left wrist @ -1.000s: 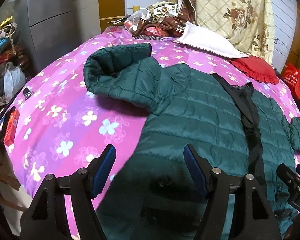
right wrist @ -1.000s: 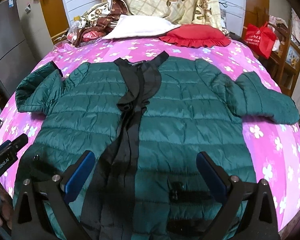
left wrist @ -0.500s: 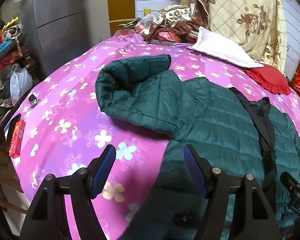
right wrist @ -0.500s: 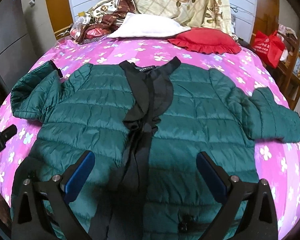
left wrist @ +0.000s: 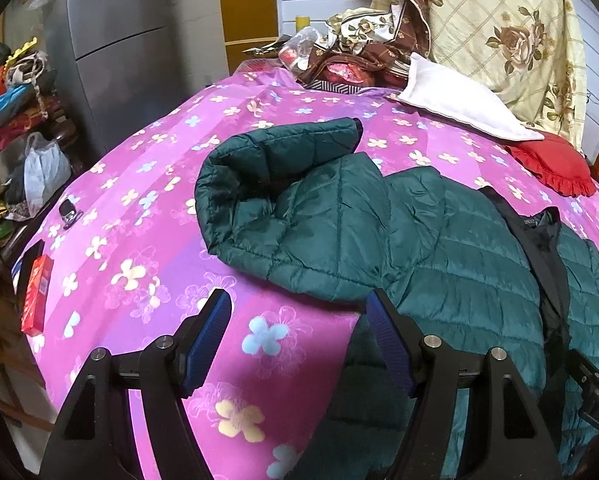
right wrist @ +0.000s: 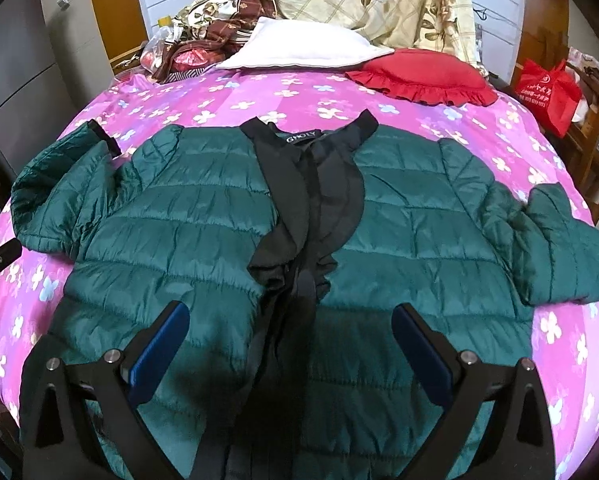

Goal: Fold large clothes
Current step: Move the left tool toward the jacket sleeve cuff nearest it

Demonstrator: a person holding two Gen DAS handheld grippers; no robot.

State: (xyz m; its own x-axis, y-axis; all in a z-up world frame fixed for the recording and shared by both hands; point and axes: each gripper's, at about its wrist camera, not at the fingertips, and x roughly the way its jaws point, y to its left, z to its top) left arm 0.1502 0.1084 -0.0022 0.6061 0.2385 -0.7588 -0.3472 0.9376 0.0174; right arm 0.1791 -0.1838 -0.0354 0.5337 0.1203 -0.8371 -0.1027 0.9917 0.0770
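Green jacket (right wrist: 203,216) spread front-up on pink bedspread (left wrist: 147,264), ready for folding. Left gripper (left wrist: 299,344) released beside jacket's left sleeve (left wrist: 275,184); right gripper (right wrist: 291,352) released above jacket hem, nothing grasped.

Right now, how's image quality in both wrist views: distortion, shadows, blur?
Left wrist: heavy fisheye bulge with dark corners, sharp overall, gripper shadow falls on the bedspread and the jacket hem. Right wrist: same barrel bulge, focus crisp enough that the collar label shows lettering, dark shadow pools on the jacket's lower front.
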